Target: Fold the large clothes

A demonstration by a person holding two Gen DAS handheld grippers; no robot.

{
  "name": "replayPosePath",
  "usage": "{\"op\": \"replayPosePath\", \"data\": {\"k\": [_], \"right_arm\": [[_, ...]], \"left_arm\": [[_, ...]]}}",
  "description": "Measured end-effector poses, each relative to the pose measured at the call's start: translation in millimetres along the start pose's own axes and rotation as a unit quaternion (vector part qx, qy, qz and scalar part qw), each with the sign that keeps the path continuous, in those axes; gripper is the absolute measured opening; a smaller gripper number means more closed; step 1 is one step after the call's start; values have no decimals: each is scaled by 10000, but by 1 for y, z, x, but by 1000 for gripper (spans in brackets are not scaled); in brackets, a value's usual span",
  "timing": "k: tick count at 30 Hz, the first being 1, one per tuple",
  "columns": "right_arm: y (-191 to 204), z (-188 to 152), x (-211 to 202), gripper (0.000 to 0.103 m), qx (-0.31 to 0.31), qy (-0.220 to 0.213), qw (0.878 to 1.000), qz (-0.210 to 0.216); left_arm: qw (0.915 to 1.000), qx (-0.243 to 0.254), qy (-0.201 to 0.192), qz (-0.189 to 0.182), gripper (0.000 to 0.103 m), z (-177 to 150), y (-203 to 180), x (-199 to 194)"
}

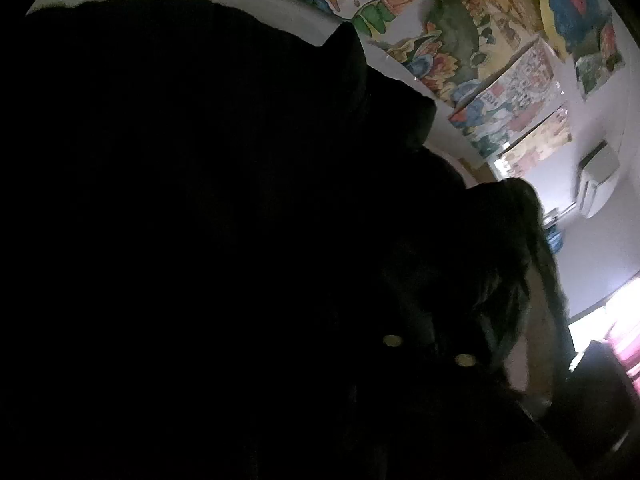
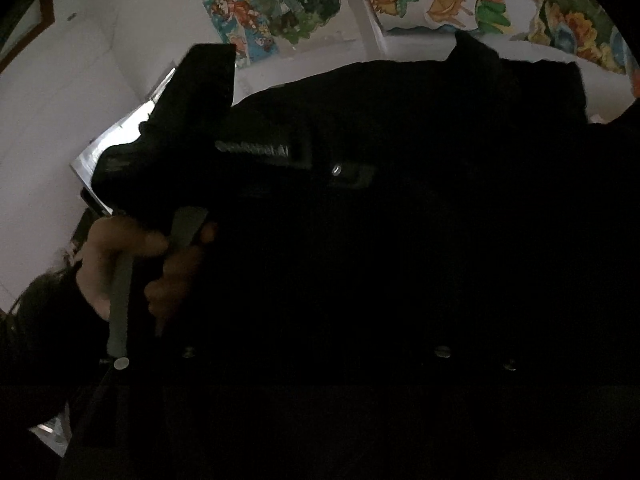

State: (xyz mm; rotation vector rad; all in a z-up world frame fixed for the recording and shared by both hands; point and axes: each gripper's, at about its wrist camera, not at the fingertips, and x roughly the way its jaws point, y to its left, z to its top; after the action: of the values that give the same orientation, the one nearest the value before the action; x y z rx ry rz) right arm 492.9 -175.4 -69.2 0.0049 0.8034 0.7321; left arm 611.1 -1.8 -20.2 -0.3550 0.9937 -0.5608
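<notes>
A black garment [image 1: 192, 220] fills most of both views, spreading from the lower left up past the centre in the left wrist view and across the centre and right in the right wrist view [image 2: 400, 260]. It appears lifted in front of the cameras, with wall showing above its upper edge. It looks thick and soft, probably a jacket or coat, so I judge it fairly heavy, limp and prone to sagging, but not slippery or fragile. Small pale round studs, probably snaps [image 1: 392, 340], sit at lower right of centre, which suggests a front opening there. The firmest places to take hold would be the thick upper edge or the shoulder corners, since a pinch on mid-panel cloth would let the rest droop.

Colourful posters [image 1: 460, 40] cover the wall along the top and upper right. An air conditioner [image 1: 598, 184] sits at the right edge.

In the right wrist view the left gripper [image 2: 196, 128] stands dark at upper left of centre, held by a hand [image 2: 120, 264] at the left edge. Whether either gripper's fingers are apart, together or clamped on the cloth cannot be told; all is too dark.
</notes>
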Motion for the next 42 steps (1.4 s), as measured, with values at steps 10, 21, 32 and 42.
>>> {"op": "replayPosePath", "data": {"k": [10,21,32,42], "right_arm": [[-32,19,-71,65,69,-827,9952,-525],[-162,57,-68,49,476,-798,9478,-3050],[-226,38,-2,38,713,91,9486,-3082],[-225,39,-15,44,756,-208,9465,-3131]], "left_arm": [[9729,1253,-1382,1367,5,7,-39,-58],[9482,1520,-1099,2563,5,10,-10,-11],[9362,1752,-644,2979,5,2,19,37],[9552,1354,-975,2444,29,2,25,-1]]}}
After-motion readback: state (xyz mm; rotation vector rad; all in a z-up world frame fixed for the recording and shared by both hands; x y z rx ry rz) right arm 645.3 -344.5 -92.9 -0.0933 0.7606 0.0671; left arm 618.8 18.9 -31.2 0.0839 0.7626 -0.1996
